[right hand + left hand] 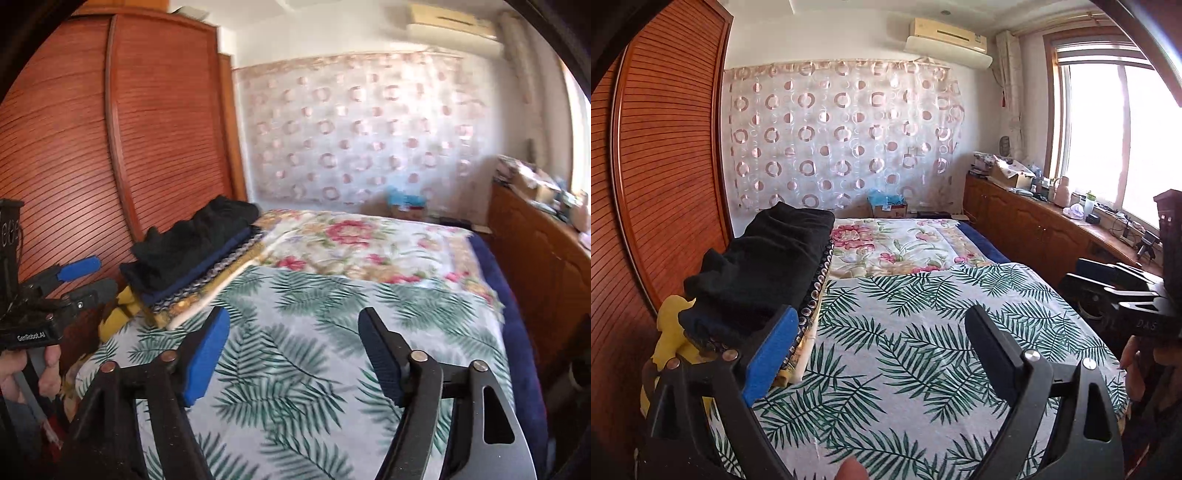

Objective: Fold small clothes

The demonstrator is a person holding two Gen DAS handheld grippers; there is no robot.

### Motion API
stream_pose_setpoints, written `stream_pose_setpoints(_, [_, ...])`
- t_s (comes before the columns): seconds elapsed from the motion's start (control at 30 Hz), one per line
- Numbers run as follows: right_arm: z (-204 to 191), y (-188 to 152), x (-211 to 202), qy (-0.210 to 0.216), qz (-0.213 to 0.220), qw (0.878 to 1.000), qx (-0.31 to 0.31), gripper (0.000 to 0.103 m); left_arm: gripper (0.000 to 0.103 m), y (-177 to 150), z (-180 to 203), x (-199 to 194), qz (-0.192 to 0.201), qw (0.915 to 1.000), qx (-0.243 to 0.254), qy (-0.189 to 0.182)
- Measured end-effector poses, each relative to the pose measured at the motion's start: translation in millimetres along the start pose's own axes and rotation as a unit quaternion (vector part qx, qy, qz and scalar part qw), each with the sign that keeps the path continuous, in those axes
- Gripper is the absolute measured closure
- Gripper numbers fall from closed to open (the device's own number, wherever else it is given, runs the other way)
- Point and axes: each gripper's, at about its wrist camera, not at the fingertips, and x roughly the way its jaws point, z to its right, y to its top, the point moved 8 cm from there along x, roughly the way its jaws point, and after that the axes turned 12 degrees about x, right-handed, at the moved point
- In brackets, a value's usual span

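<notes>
Folded clothes sit stacked at the bed's ten o'clock edge, against the louvred wardrobe: a black garment on top, navy and patterned layers under it, yellow fabric at the bottom. The palm-leaf sheet in front of both cameras lies bare, with a floral quilt beyond it.

The left hand-held gripper stands spread wide, nothing between its pads, its blue pad just beside the stack. The right hand-held gripper is likewise spread and empty above the sheet.

Only the left view shows the window and the cluttered bench at two o'clock sharply; the right view is blurred there. A cardboard box at twelve o'clock holds something blue, too small to identify. The stack's lower layers are largely hidden by the black garment.
</notes>
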Motion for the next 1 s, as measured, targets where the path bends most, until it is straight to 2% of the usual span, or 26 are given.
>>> stream_pose_setpoints(0.23, [-3.7, 6.4, -56.5, -0.052, 0.059, 0.997, 0.027, 0.022, 0.011, 13.0, 13.7, -11.2, 0.006, 1.0000, 0.004, 0.004])
stream_pose_setpoints(0.47, [-12.7, 8.1, -91.0, -0.086, 0.097, 0.991, 0.032, 0.022, 0.011, 29.8, 16.2, -23.5, 0.024, 0.9995, 0.007, 0.019])
stream_pose_setpoints(0.63, [-23.3, -3.2, -89.9, -0.084, 0.100, 0.991, 0.032, 0.022, 0.011, 34.1, 15.2, -31.7, 0.035, 0.9990, 0.010, 0.025])
stream_pose_setpoints(1.0, [-5.7, -10.2, -81.4, -0.084, 0.100, 0.991, 0.033, 0.022, 0.011, 34.6, 13.6, -34.7, 0.037, 0.9988, 0.010, 0.032])
